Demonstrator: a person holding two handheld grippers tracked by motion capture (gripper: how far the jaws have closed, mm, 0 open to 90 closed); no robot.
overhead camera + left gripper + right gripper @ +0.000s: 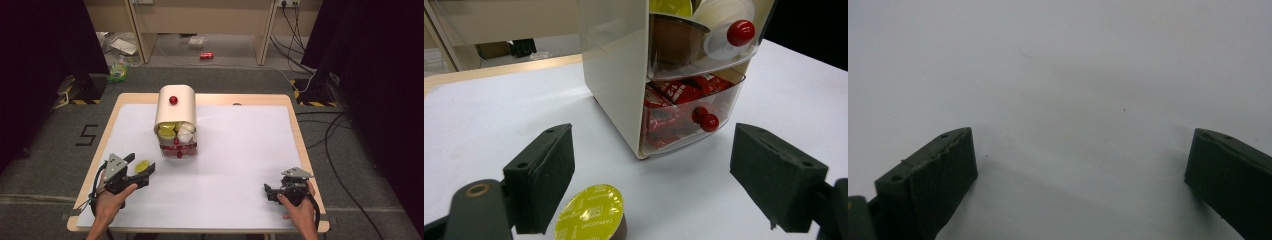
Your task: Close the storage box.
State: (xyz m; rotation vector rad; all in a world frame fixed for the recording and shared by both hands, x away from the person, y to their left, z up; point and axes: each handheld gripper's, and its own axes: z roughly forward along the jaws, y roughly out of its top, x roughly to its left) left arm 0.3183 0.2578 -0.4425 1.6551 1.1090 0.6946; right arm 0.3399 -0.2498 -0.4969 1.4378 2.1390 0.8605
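From above, a cream plastic box with two see-through drawers (pixel 176 122) stands near the far middle of the white table (pixel 240 160). The left gripper (pixel 141 169) sits at the near left, its jaws wide apart around a small brown pod with a yellow-green foil lid (pixel 143 166). The right gripper (pixel 268 191) rests at the near right, well apart from the box.

Along the left gripper's jaws, the pod (pixel 590 220) lies just beside one jaw, not squeezed. Both drawers are pulled out a little: pods in the top one, red packets (pixel 676 97) in the bottom one.

Along the right gripper's jaws, they stand wide over bare white table (pixel 1063 90).
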